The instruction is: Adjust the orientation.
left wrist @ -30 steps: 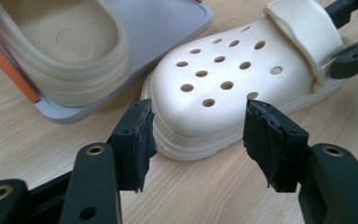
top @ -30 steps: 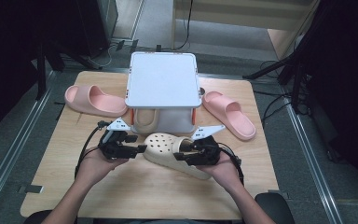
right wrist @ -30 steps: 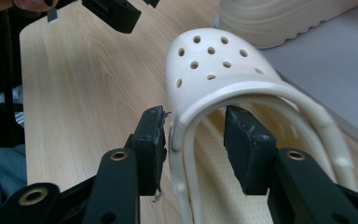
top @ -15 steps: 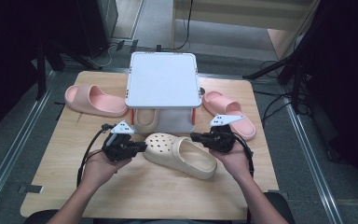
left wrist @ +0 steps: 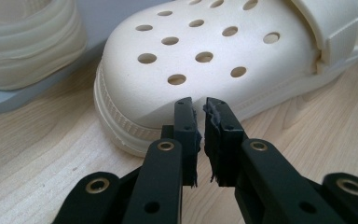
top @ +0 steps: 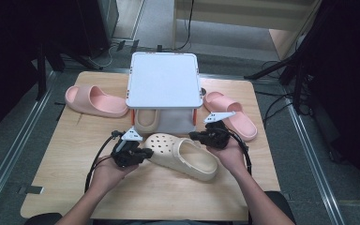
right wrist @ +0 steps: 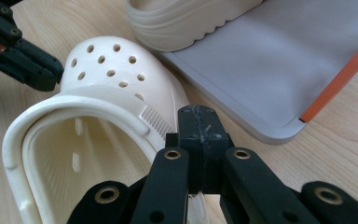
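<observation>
A cream clog [top: 180,154] with holes in its toe lies flat on the wooden table [top: 75,183]. In the high view my left gripper [top: 143,153] sits at the clog's toe end. In the left gripper view its tips [left wrist: 199,105] rest against the toe of the clog [left wrist: 205,51]; its jaws have just been closing and stand all but together with nothing between them. My right gripper [top: 198,137] is beside the far edge of the clog, near the strap. The right gripper view shows it [right wrist: 198,112] shut and empty above the clog's rim [right wrist: 74,107].
A white two-level rack [top: 164,86] stands behind the clog, with a cream slide [top: 145,119] on its grey lower shelf [right wrist: 270,60]. One pink slide [top: 93,101] lies at the left and another pink slide [top: 232,115] at the right. Bare table lies toward the front.
My right gripper has left the clog's heel and moved up and right to its far side. The left gripper has slid back to the toe. The clog now lies flat.
</observation>
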### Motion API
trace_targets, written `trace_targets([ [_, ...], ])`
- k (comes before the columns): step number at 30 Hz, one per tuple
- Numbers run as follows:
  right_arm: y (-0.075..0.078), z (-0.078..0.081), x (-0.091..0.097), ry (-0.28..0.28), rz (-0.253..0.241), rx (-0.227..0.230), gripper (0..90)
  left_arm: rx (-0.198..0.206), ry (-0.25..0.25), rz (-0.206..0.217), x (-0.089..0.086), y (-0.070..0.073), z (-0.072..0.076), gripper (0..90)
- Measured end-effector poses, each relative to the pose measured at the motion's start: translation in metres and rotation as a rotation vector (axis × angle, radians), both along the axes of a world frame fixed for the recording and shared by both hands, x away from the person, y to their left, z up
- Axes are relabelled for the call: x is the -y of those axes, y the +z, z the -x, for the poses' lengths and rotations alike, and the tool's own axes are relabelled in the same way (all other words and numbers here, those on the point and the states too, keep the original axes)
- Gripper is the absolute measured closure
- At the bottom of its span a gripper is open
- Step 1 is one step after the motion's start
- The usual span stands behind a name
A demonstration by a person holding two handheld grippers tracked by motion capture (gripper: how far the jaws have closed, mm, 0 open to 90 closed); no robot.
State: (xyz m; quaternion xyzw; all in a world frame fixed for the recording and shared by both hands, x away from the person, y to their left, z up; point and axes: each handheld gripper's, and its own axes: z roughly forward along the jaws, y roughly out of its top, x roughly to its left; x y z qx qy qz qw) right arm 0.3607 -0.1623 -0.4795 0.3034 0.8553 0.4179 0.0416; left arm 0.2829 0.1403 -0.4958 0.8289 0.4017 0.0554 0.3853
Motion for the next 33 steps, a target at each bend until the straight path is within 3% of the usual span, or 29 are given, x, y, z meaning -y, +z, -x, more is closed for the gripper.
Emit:
trace_targets([
  [10, 0.001, 0.016, 0.001, -0.003, 0.018, 0.025, 90.0, 0.000, -0.010, 0.008, 0.003, -0.001, -0.004, 81.2],
  [22, -0.001, 0.036, 0.008, -0.027, -0.014, -0.020, 90.0, -0.005, -0.024, 0.024, 0.008, -0.001, -0.020, 79.5],
  [33, -0.004, 0.060, 0.007, -0.065, -0.034, -0.016, 90.0, 0.041, -0.043, -0.020, 0.021, 0.002, -0.031, 81.4],
])
